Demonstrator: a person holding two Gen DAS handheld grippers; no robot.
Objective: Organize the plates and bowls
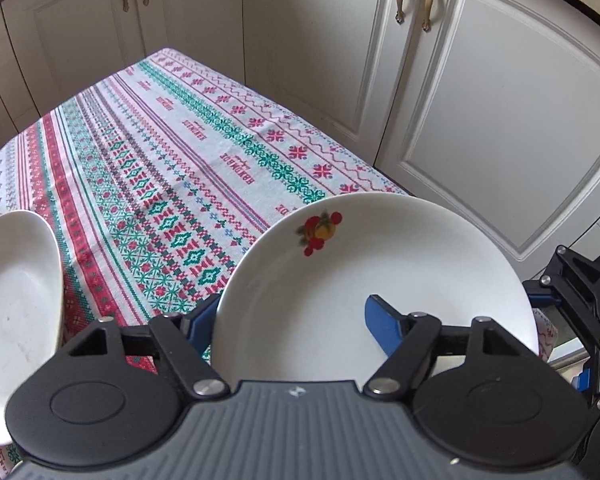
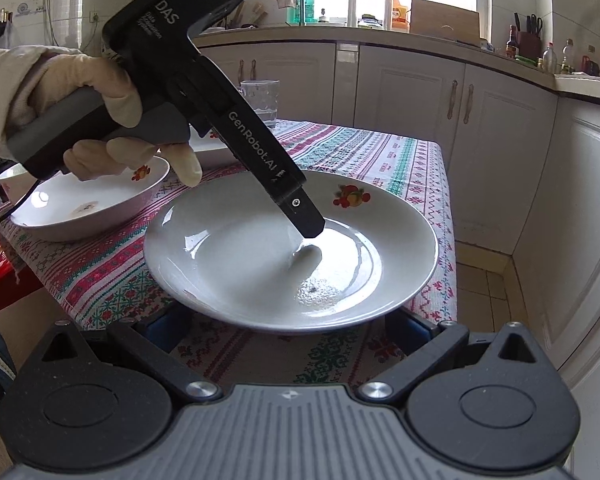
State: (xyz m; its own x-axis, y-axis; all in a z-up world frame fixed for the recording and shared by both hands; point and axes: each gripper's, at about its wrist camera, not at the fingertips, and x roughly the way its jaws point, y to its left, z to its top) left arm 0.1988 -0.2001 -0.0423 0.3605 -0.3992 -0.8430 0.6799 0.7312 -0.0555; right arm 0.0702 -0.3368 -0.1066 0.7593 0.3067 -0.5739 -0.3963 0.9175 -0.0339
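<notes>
A white deep plate with a fruit motif sits at the near right corner of the table; it also fills the middle of the right wrist view. My left gripper is shut on its rim, one blue finger inside the plate and the other outside it. A gloved hand holds that gripper, whose finger reaches down into the plate. My right gripper stands open, its fingers wide apart and partly hidden under the plate's near rim. A second white bowl lies to the left.
The table wears a patterned red and green cloth. A glass mug and a white rectangular dish stand at the far end. Cream cabinets close in beyond the table's right edge, with tiled floor between.
</notes>
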